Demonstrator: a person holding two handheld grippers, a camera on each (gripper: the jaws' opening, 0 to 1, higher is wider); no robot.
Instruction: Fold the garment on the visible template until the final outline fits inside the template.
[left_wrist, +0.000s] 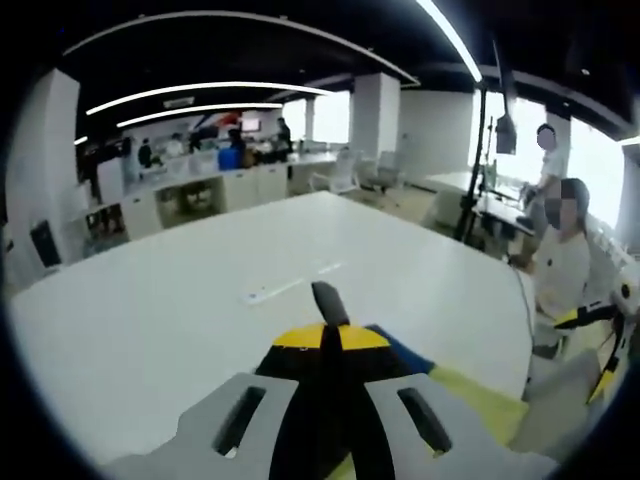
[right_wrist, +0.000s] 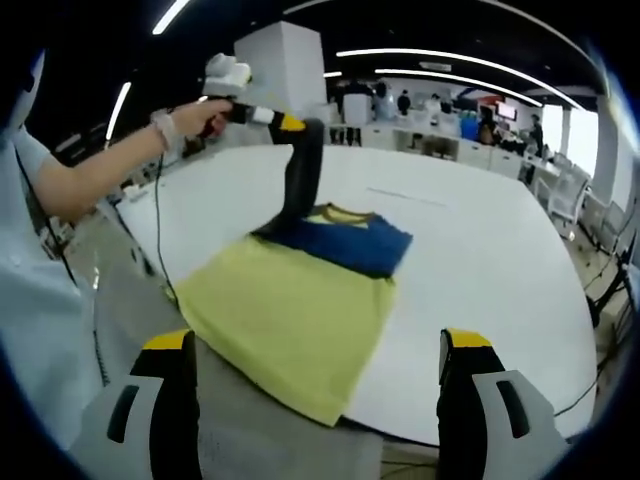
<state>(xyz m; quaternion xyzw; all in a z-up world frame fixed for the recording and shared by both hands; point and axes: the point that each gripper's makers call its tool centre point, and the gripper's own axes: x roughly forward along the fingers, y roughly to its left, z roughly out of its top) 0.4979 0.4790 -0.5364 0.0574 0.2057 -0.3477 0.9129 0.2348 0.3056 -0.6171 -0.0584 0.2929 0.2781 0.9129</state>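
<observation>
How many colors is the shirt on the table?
2 main colors. The shirt is yellow-green over its lower body and blue across the chest near the collar, where the left gripper touches down. Its underside is hidden.

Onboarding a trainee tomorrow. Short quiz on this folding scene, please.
1. True or false: the right gripper has its fingers shut.
2. What does the left gripper lift above the table? A) the black sleeve of the shirt B) a towel C) nothing
3. Fill in: below its blue top, the shirt is ___.
Key: 1 false; 2 A; 3 yellow.
</observation>
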